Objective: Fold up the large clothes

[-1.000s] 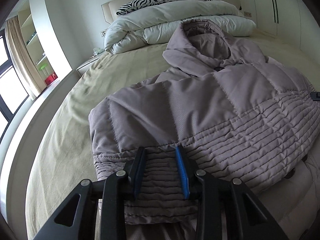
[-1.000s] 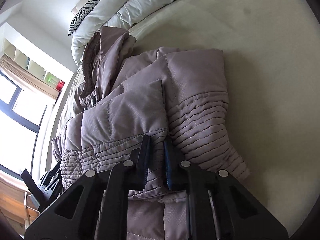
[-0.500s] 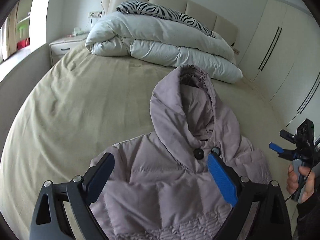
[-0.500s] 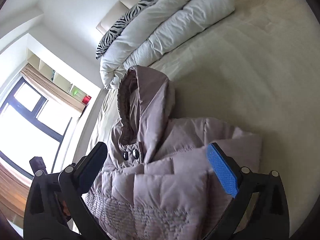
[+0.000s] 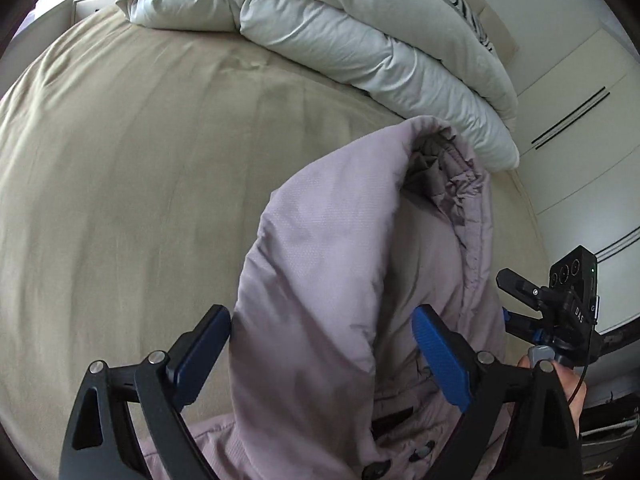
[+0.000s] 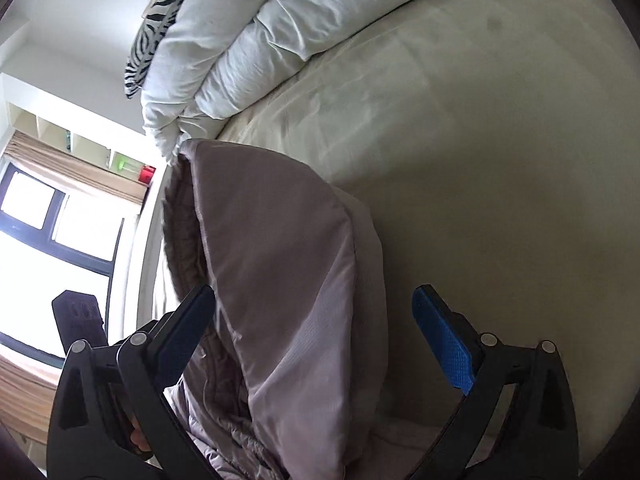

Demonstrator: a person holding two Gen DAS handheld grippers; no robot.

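Note:
A mauve padded jacket lies on the bed, and its hood [image 5: 340, 240] points toward the headboard. My left gripper [image 5: 320, 316] hovers wide open over the hood's base; its blue pads flank the fabric without pressing it. From the other side my right gripper [image 6: 314, 296] straddles the hood [image 6: 280, 240]. Its jaws are closing, still wide, with the hood between them and the pads clear of it. The right gripper [image 5: 560, 304] and the hand holding it show at the left wrist view's right edge. The jacket's body is mostly hidden below both views.
A folded white duvet [image 5: 360, 32] and a zebra pillow [image 6: 160, 12] lie across the head of the bed. Beige sheet [image 5: 120, 160] spreads left of the jacket. White wardrobe doors [image 5: 580, 120] stand on one side, a window [image 6: 40, 220] on the other.
Both grippers let go of the jacket's folded quilted hem and opened wide. They travelled up along the jacket to its hood.

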